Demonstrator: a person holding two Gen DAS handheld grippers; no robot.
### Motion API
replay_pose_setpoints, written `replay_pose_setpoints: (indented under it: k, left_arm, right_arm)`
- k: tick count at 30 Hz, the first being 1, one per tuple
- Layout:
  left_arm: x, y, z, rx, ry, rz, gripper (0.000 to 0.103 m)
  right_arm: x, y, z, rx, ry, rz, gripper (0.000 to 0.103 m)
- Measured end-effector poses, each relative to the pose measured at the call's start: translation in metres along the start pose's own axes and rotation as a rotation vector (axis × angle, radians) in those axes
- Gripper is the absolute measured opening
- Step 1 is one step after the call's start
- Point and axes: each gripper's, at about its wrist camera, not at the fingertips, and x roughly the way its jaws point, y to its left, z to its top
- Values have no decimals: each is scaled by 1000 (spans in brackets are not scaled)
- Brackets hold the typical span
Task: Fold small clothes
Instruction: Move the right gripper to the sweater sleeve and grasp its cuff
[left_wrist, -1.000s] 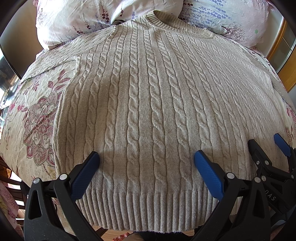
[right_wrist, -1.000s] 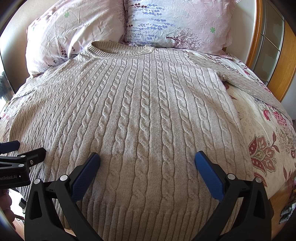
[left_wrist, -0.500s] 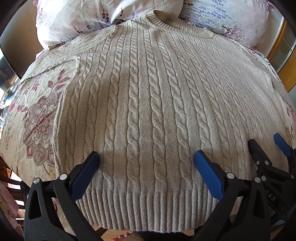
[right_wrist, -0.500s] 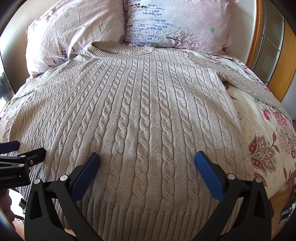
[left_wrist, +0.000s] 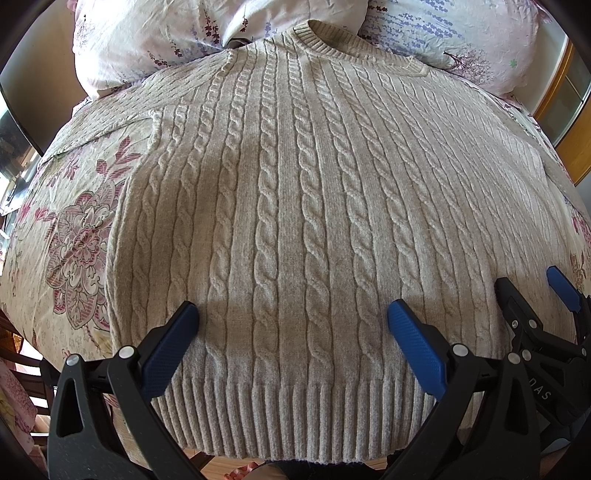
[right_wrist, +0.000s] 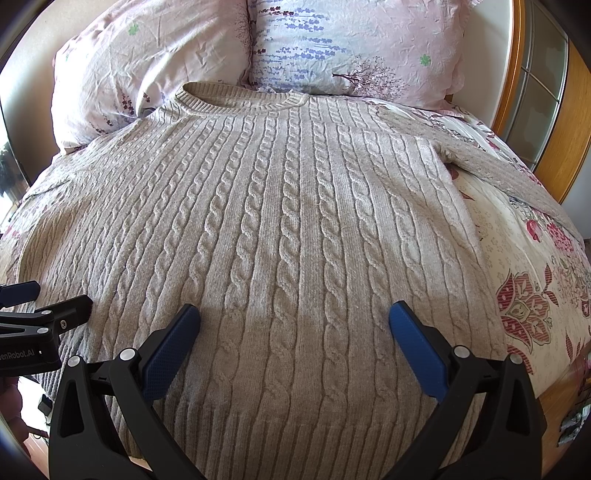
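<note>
A beige cable-knit sweater (left_wrist: 295, 206) lies flat on the bed, front up, collar (left_wrist: 332, 40) toward the pillows and ribbed hem (left_wrist: 288, 417) near me. My left gripper (left_wrist: 291, 314) hovers open over the lower left part of the body, nothing between its blue pads. The right gripper (right_wrist: 295, 314) stands open above the lower right part. In the left wrist view the right gripper (left_wrist: 532, 291) shows at the right edge. In the right wrist view the left gripper (right_wrist: 48, 299) shows at the left edge. One sleeve (right_wrist: 498, 173) stretches out to the right.
The floral bedsheet (left_wrist: 74, 240) shows beside the sweater on both sides. Two pillows (right_wrist: 351, 48) lean at the head of the bed. A wooden-framed glass door (right_wrist: 543, 92) stands at the right. The bed's front edge and wood floor (left_wrist: 229, 465) lie just below the hem.
</note>
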Motion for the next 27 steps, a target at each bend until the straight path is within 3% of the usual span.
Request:
replay_pose_setpoints:
  k: [8,20,23,27]
  left_arm:
    - [1,2,1,-2,0,2,101]
    - [-1,4,8,-32,-17,-6,101]
    - [-3,3,13,-41,-37,-12,101]
    - [-6,-2,20,-43,-94,-8,101]
  right_arm:
    - [2,2,4,-16,-7,17,102]
    - [9,-1,20,-99,11,194,102]
    - [12,-13,32,-58,33,235,102]
    - [13,-54,59,112,44,243,102]
